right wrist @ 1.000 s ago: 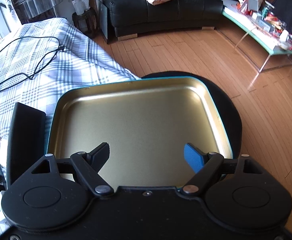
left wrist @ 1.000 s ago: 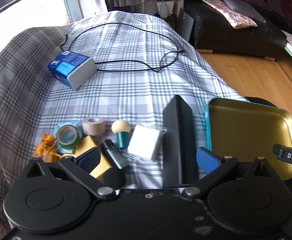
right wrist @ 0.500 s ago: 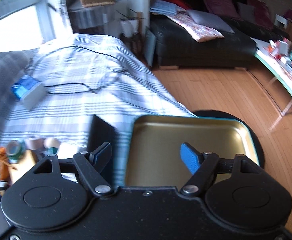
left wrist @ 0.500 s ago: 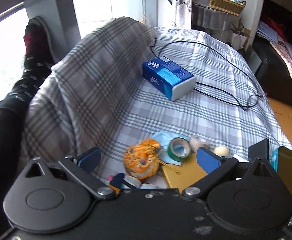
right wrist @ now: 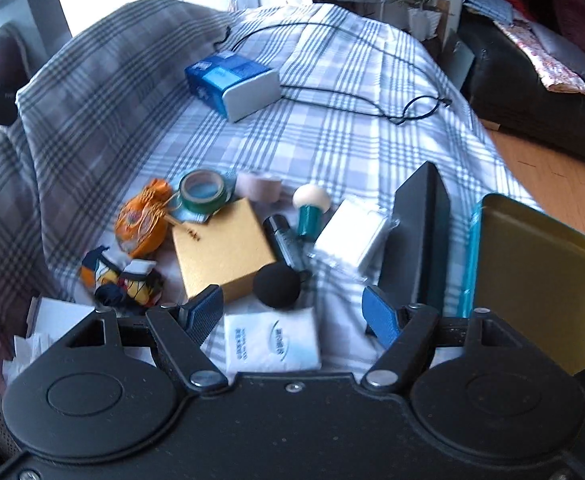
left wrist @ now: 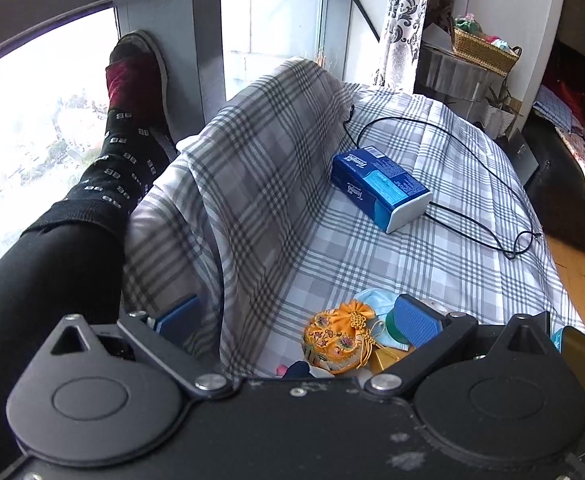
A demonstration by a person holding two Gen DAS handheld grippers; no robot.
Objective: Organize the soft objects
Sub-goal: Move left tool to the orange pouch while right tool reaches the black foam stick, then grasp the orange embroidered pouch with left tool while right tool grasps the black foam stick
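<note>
Currently, the left claw [left wrist: 292, 316] is hovering with its blue-padded fingers [left wrist: 414, 320] spread wide apart and gripping nothing. Between them an orange embroidered drawstring pouch [left wrist: 334, 338] is lying on the grey-and-white plaid cloth [left wrist: 432, 264] that is covering the surface. The pouch is showing a floral pattern, a gathered neck and a knotted golden cord. A light-blue face mask [left wrist: 376, 302] is lying just behind it, partly hidden by the right-hand finger.

The right claw [right wrist: 294, 308] is likewise standing apart and empty, above a white packet of tissues [right wrist: 272, 342]. In the right wrist view the soft items are lying in a loose cluster:

- the orange pouch [right wrist: 140, 220], beside a green roll of tape [right wrist: 204, 192];
- a multicoloured crumpled fabric piece [right wrist: 120, 276], near the pouch;
- a round black sponge puff [right wrist: 277, 285], touching a flat gold cardboard box [right wrist: 220, 248];
- a white folded pad in clear wrap [right wrist: 350, 234], beside a tall black wedge-shaped case [right wrist: 416, 248].

A beige tape roll [right wrist: 258, 186], a teal-handled kabuki brush [right wrist: 310, 208] and a dark tube [right wrist: 284, 240] are lying among them. A gold metal tray with a teal rim [right wrist: 532, 264] is sitting at the right edge. A blue tissue box [right wrist: 232, 80] and a black cable [right wrist: 352, 96] are resting farther back.
</note>
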